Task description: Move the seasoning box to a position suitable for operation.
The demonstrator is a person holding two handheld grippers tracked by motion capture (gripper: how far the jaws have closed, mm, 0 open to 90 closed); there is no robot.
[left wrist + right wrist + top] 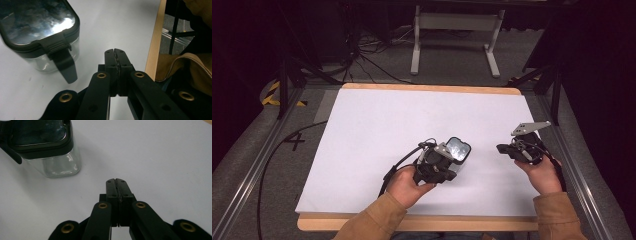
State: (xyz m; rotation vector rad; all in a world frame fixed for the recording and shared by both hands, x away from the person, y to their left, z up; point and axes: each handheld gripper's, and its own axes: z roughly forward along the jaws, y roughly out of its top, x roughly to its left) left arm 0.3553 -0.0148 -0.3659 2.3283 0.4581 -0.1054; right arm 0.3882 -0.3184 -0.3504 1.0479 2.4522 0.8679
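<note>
A clear square container (pixel 459 151) with a black clip-on lid stands on the white table. It appears at the upper left of the left gripper view (pixel 41 35), with one lid latch hanging down, and at the upper left of the right gripper view (pixel 45 147). My left gripper (pixel 115 51) is shut with nothing in it, just beside the container; in the high view the left gripper (pixel 437 165) sits right against the container's near left side. My right gripper (pixel 117 181) is shut and empty, and in the high view the right gripper (pixel 504 148) hovers to the container's right, apart from it.
The white sheet (pixel 377 130) covers a wooden table (pixel 412 223) whose edge runs along the front. Metal rails (pixel 247 170) flank both sides. A white stand (pixel 457 30) and cables lie on the floor beyond. A person's tan sleeves (pixel 377 220) come in from the bottom.
</note>
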